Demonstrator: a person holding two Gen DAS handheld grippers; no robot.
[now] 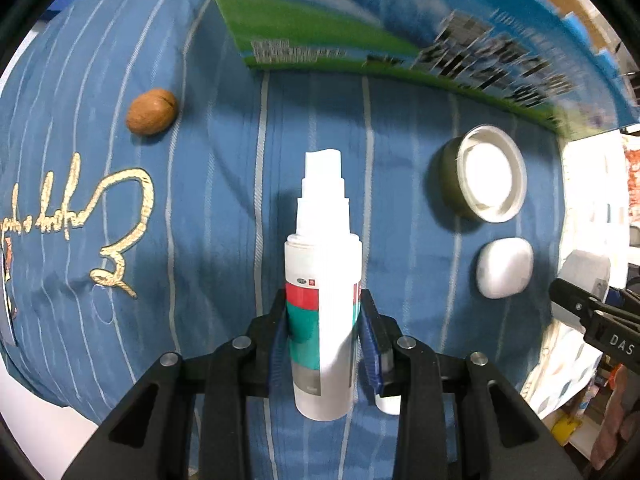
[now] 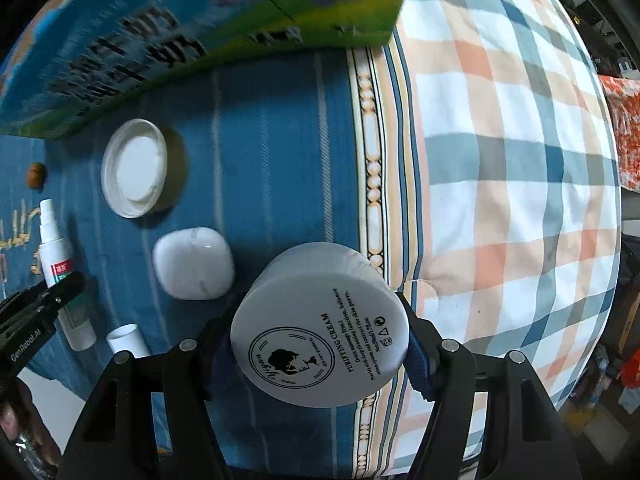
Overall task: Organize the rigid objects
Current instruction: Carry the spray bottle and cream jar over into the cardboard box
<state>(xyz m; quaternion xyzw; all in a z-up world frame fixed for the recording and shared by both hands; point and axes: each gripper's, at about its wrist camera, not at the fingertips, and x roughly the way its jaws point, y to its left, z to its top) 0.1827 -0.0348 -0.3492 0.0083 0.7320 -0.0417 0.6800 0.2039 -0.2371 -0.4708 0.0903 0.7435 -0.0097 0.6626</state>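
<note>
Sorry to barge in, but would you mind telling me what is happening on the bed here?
A person is tidying small items with two handheld grippers. The left gripper is shut on a white spray bottle, and the right gripper clamps a white cream jar. A nut, a round tin, a white case and a small cap lie on the blue striped cloth.

The left gripper (image 1: pixel 322 332) pointed downward, its blue pads clamped on a spray bottle (image 1: pixel 322 320). The right gripper (image 2: pixel 320 344) also pointed down, gripping a cream jar (image 2: pixel 320 320).
</note>
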